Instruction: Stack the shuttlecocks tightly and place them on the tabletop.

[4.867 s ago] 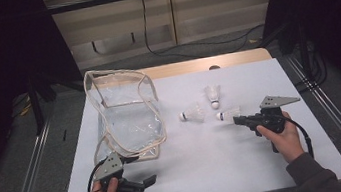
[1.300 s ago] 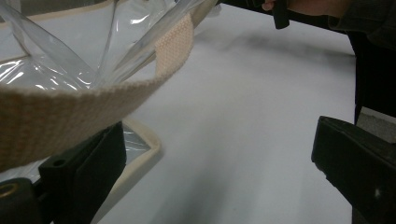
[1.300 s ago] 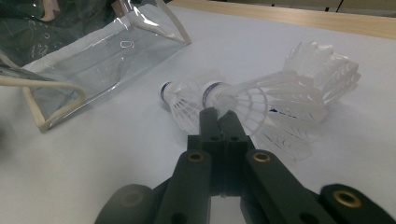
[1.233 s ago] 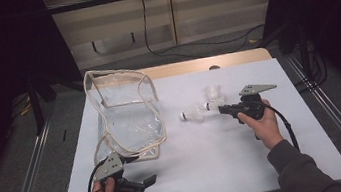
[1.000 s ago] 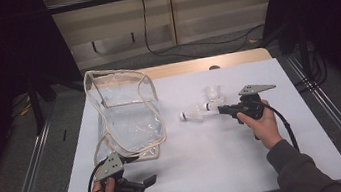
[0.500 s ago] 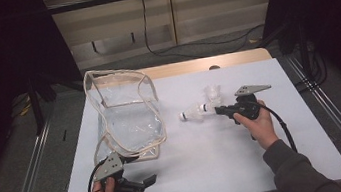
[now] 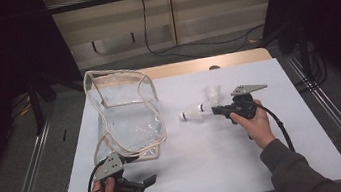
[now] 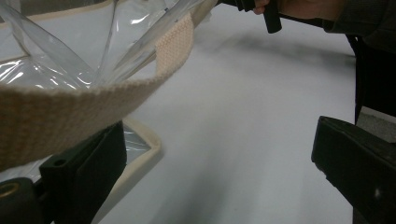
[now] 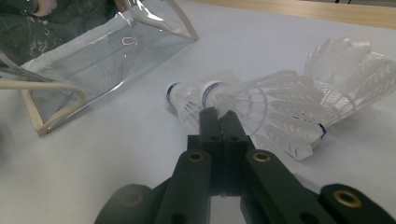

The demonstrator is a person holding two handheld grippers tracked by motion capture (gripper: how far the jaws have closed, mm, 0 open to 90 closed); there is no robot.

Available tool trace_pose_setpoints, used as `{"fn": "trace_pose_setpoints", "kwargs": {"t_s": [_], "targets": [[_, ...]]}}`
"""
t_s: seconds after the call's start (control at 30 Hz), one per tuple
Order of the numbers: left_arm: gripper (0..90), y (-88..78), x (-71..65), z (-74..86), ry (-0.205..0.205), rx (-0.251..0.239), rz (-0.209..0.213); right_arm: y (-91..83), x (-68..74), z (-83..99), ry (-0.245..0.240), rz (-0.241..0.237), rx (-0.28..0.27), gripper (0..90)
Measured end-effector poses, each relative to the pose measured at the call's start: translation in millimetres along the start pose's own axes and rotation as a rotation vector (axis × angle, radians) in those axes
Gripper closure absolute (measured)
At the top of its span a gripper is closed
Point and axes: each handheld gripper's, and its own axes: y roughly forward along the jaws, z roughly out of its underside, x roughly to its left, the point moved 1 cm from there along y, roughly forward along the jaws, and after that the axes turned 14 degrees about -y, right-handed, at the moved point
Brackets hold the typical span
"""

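On the white table (image 7: 203, 167), the right gripper (image 9: 218, 116) has reached the white feathered shuttlecocks (image 9: 261, 105), jaws closed, seemingly pinching one for bagging, while the open left gripper (image 7: 143, 184) waits beside the clear plastic bag (image 7: 128, 114)

Glossy clear plastic bag (image 7: 128, 117) (rough woven cloth trim); feathered shuttlecocks (image 9: 261, 109).

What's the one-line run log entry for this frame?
right tool: shut, tips at shuttlecock | left tool: open beside clear bag strap | shuttlecocks: on table
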Motion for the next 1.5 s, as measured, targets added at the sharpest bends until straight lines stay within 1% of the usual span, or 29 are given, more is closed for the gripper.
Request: {"fn": "trace_pose_setpoints", "kwargs": {"t_s": [0.37,0.6,0.73,0.87,1.07,1.5], "targets": [[3.3,-0.2,0.1,0.0,0.002,0.002,0.001,5.3,1.3,0.2,-0.004,-0.001,0.006,90.0],[3.2,0.0,0.2,0.0,0.002,0.002,0.000,6.3,1.1,0.7,0.002,-0.001,0.006,90.0],[3.3,0.1,0.3,0.1,0.001,-0.001,0.002,7.7,2.0,0.0,-0.007,-0.008,0.010,90.0],[3.2,0.1,0.1,0.1,-0.001,0.002,-0.001,9.5,3.1,-0.6,-0.007,-0.011,0.013,90.0],[3.2,0.3,0.2,0.3,-0.001,0.000,0.006,13.6,5.6,0.6,-0.008,-0.023,0.023,90.0],[3.2,0.2,0.6,0.2,0.001,0.000,0.006,18.9,7.6,1.9,-0.008,-0.028,0.025,90.0]]}}
